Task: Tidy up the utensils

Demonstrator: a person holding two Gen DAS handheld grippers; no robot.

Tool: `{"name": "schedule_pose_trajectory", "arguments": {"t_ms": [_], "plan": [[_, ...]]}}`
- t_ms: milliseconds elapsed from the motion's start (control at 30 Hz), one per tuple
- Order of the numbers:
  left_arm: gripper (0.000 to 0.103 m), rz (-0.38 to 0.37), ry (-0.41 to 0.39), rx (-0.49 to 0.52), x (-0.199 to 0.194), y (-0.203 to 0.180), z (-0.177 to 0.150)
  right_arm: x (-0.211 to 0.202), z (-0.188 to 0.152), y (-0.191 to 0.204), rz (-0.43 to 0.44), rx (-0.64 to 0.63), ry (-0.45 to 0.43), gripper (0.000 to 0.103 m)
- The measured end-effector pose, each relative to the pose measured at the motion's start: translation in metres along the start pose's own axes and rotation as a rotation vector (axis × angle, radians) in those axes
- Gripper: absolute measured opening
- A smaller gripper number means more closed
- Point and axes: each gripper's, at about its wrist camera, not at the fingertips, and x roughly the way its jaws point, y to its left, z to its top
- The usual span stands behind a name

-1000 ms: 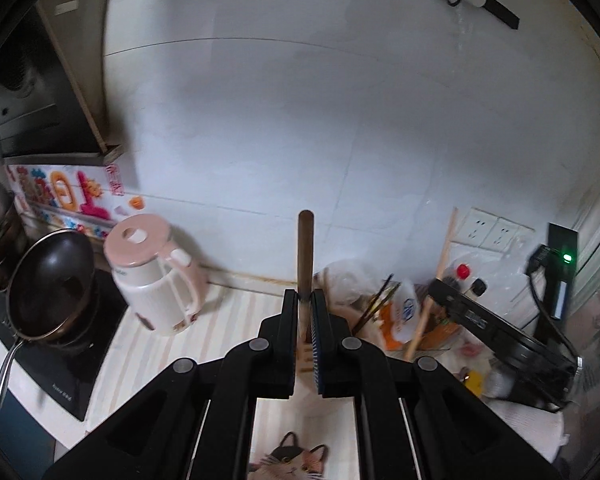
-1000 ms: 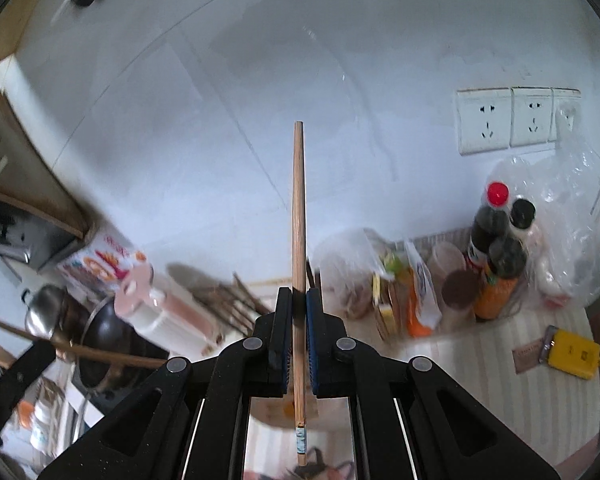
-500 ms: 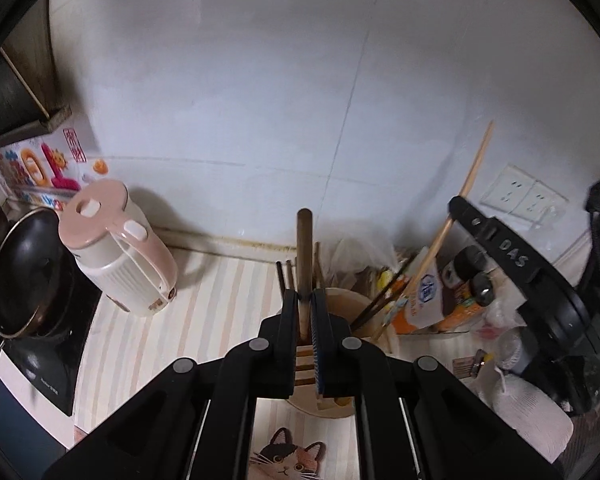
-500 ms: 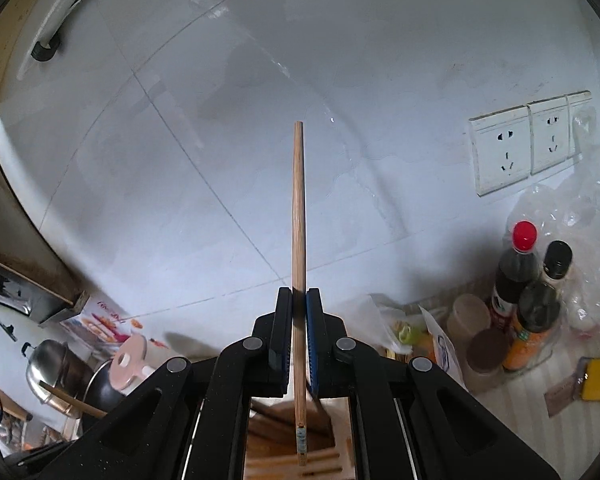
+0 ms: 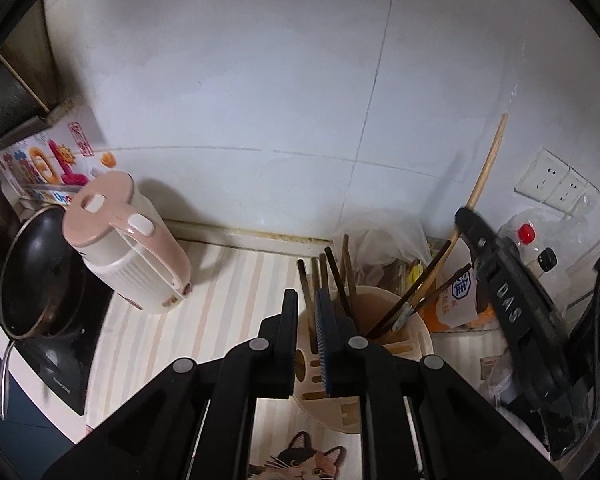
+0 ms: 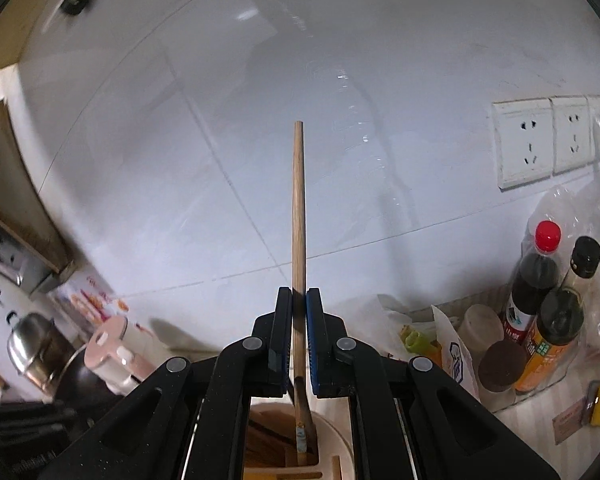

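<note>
Standing upright between the right gripper (image 6: 299,340) pads, clamped: chopstick (image 6: 298,216), tip in utensil holder (image 6: 332,446). Left gripper (image 5: 307,334) jaws opening, empty.

White tiled wall (image 5: 284,92) — wall sockets (image 6: 540,140), striped countertop (image 5: 220,280)

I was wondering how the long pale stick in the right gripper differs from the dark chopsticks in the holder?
The pale stick is light wood; the dark chopsticks are deep brown. The pale stick is clamped in the right gripper; the dark chopsticks stand free, leaning. The pale stick rises far higher than the dark chopsticks. Both have their lower ends in the holder.
</note>
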Motion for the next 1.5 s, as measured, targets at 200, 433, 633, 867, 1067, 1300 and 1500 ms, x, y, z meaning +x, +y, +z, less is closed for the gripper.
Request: {"name": "schedule_pose_trajectory", "arguments": {"t_ms": [200,433,633,867,1067,1300,1500], "plan": [[0.084,0.025,-0.102,-0.035,-0.026,0.01,-0.004,-0.009,-0.005,0.003,0.009,-0.059,0.097,0.023],[0.098,0.091,-0.134,-0.028,-0.027,0.029,-0.022,-0.037,-0.016,0.003,-0.049,-0.086,0.132,0.049],[0.103,0.154,-0.101,0.013,-0.008,0.037,-0.042,-0.056,-0.035,0.004,-0.124,-0.126,0.166,0.077],[0.103,0.141,-0.08,0.061,0.004,0.037,-0.058,-0.051,-0.067,0.01,-0.24,-0.189,0.247,0.098],[0.103,0.11,-0.09,0.098,-0.007,0.039,-0.068,-0.07,-0.079,0.008,-0.332,-0.157,0.226,0.1],[0.103,0.062,-0.127,0.127,-0.041,0.043,-0.086,-0.116,-0.084,0.019,-0.398,-0.135,0.175,0.1],[0.103,0.038,-0.176,0.123,-0.089,0.048,-0.11,-0.176,-0.095,0.039,-0.422,-0.144,0.127,0.1]]}}
